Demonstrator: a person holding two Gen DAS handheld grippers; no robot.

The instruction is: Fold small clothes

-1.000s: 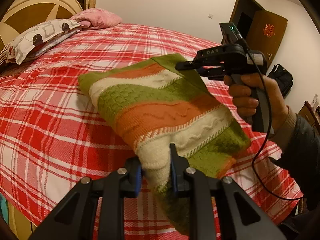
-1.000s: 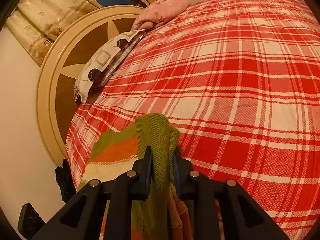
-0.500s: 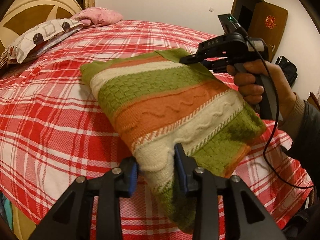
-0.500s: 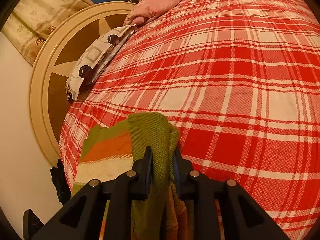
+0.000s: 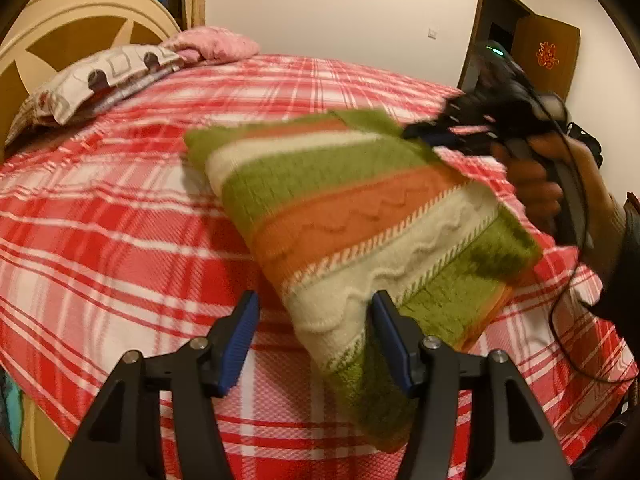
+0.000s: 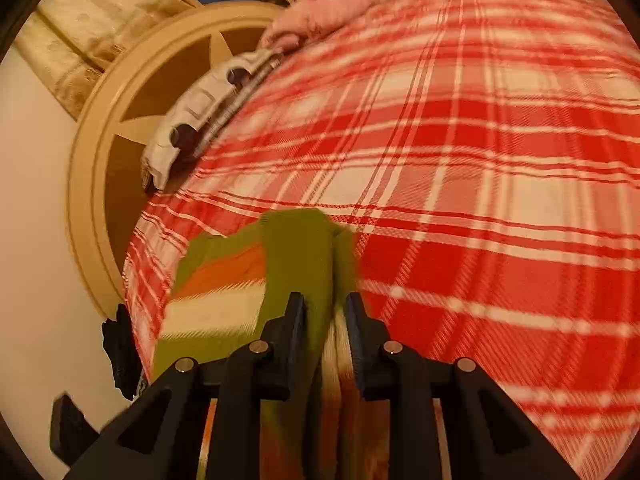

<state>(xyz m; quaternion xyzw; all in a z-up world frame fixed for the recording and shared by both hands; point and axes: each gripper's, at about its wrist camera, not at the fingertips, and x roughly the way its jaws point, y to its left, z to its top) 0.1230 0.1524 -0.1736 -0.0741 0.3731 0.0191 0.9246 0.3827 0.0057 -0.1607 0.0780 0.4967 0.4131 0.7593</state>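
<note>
A folded knit sweater [image 5: 360,216] with green, orange and cream stripes lies on the red plaid bed [image 5: 112,240]. My left gripper [image 5: 314,330] is open, its blue pads spread wide, with the sweater's near corner between them and against the right pad [image 5: 392,344]. My right gripper [image 6: 325,316] is shut on the sweater's green far edge [image 6: 300,248]; in the left wrist view it [image 5: 436,136] holds the far right corner, blurred by motion.
Two pillows [image 5: 100,80] lie at the headboard [image 5: 60,64] on the far left. The plaid bedspread [image 6: 480,160] stretches wide beyond the sweater. A doorway and a brown door [image 5: 548,60] stand behind the right hand.
My left gripper has opened and let go of the sweater's near corner. The sweater has dropped lower onto the bed. The right gripper still holds its edge and has moved a little.
</note>
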